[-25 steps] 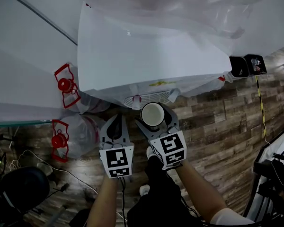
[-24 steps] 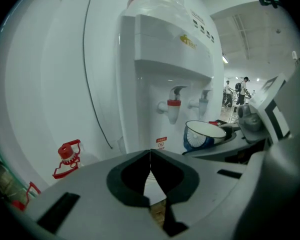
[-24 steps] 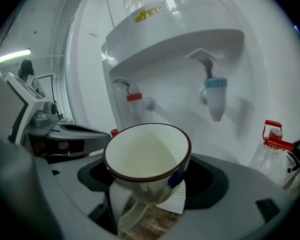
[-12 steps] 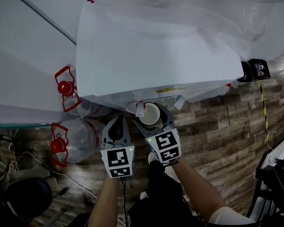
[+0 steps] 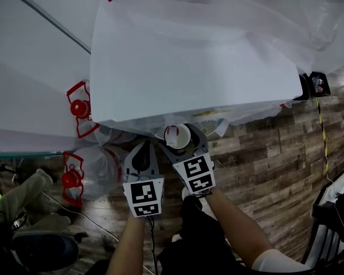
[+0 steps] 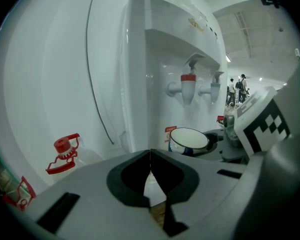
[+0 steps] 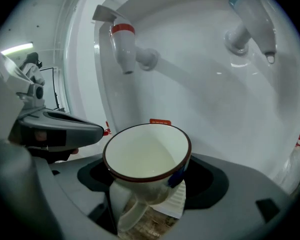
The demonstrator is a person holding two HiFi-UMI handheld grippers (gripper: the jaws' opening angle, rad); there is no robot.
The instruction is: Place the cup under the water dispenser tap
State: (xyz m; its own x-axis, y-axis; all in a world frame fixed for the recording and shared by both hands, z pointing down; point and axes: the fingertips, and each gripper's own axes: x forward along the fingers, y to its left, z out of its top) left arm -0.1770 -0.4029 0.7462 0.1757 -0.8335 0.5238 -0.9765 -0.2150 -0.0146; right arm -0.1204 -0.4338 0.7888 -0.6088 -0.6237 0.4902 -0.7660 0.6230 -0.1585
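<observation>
A white cup [image 5: 179,135] with a dark red rim is held upright in my right gripper [image 5: 181,141], which is shut on it. In the right gripper view the cup [image 7: 147,159] is empty, its handle toward the camera, and it sits below and to the right of the red tap [image 7: 124,46]. The blue tap [image 7: 252,14] is farther right. My left gripper [image 5: 141,158] hangs just left of the cup, and its jaws meet with nothing between them. In the left gripper view the cup [image 6: 188,140] sits below the red tap [image 6: 188,86] of the white dispenser [image 5: 189,56].
Two clear water bottles with red caps [image 5: 79,106] [image 5: 72,177] lie left of the dispenser. Loose plastic wrap [image 5: 264,16] covers its top. A black box [image 5: 315,85] sits at the right on the wooden floor [image 5: 264,153]. A person's leg [image 5: 26,191] is at the lower left.
My right gripper has carried the cup forward, in under the dispenser's front edge by the red tap. The left gripper has barely moved. A person's leg has come into view at lower left.
</observation>
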